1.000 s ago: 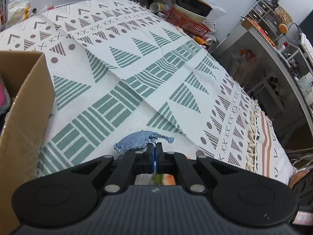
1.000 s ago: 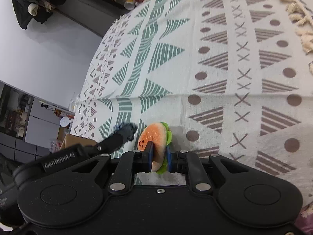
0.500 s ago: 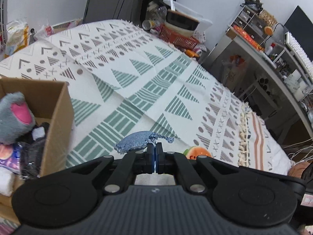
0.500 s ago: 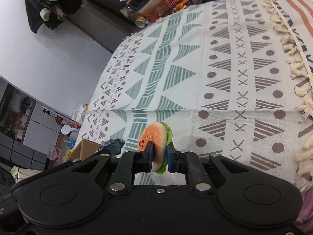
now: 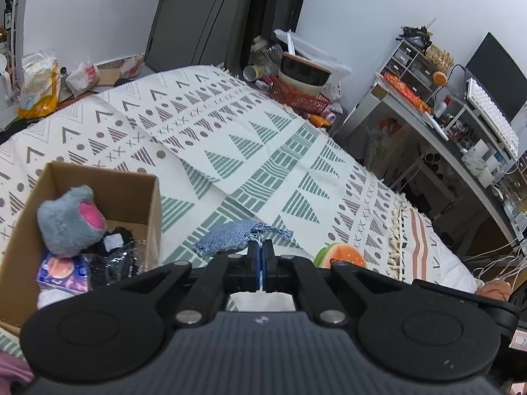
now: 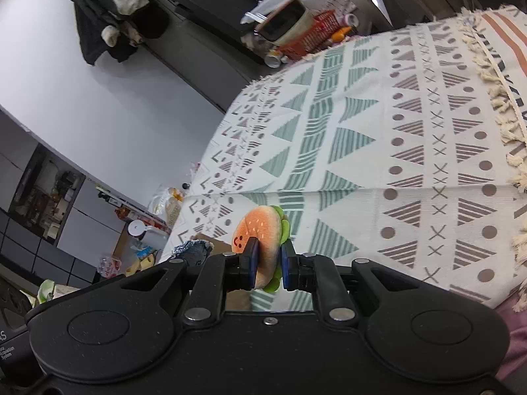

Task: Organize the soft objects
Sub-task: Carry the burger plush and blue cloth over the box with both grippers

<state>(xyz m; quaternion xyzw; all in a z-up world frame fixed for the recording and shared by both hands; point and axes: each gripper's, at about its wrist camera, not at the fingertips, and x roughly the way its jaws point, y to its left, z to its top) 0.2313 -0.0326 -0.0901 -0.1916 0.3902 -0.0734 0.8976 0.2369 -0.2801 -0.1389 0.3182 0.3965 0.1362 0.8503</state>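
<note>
Both grippers are loaded: left gripper (image 5: 262, 263) pinches the blue denim scrap (image 5: 230, 237), right gripper (image 6: 266, 265) squeezes the burger plush (image 6: 260, 230), and the cardboard box (image 5: 150, 204) sits down-left, nearest the left one.

Ahead of and below my left gripper (image 5: 262, 256) I see a bed draped in a cream blanket (image 5: 250, 151) printed with green and brown triangles, on which an open cardboard box (image 5: 145, 204) of soft items rests to the gripper's left.
</note>
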